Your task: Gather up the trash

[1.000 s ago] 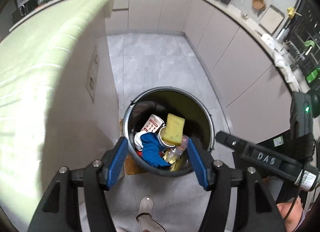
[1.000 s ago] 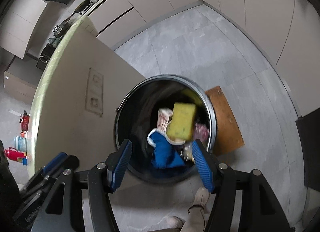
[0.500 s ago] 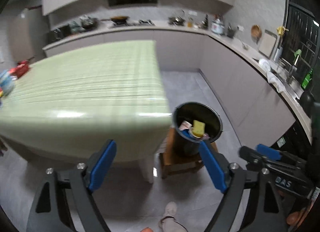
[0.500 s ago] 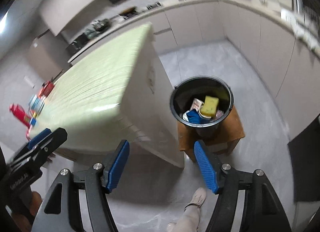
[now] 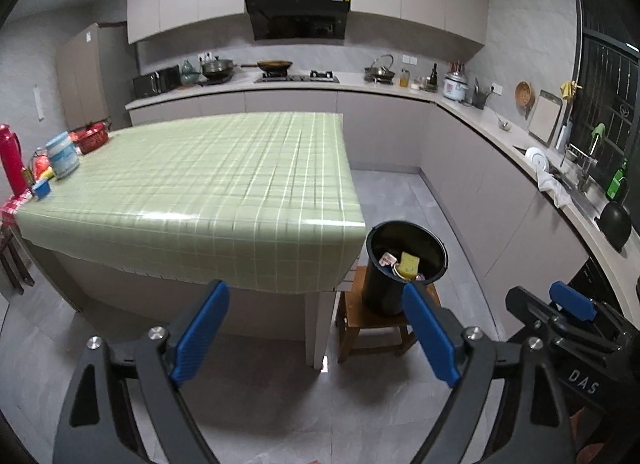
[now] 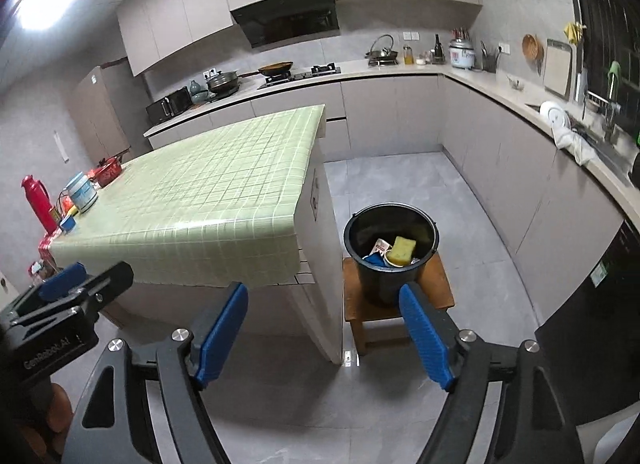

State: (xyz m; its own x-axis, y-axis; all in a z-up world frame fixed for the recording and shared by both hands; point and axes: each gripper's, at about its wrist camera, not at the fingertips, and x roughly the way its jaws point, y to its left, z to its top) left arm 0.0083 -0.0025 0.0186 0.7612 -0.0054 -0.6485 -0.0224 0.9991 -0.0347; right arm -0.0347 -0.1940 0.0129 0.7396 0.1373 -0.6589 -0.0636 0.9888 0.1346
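A black trash bucket [image 5: 384,288] stands on a low wooden stool [image 5: 372,324] at the right end of the green-checked table [image 5: 192,184]; it also shows in the right wrist view [image 6: 390,276]. Inside lie a yellow sponge [image 6: 402,250], a blue cloth [image 6: 374,260], a white carton [image 6: 380,245] and a cup. My left gripper [image 5: 316,328] is open and empty, held back from the bucket above the floor. My right gripper [image 6: 324,332] is open and empty too. Each gripper shows at the edge of the other's view.
At the table's far left end stand a red flask [image 5: 11,158], a pale blue tin [image 5: 62,154], a small blue box [image 5: 41,188] and a red bowl [image 5: 92,137]. Kitchen counters [image 5: 500,132] run along the back and right. Grey tile floor [image 5: 280,396] lies below me.
Both grippers have pulled up and back from right over the bucket to a stand-off view of the table and kitchen. Both stayed open and empty.
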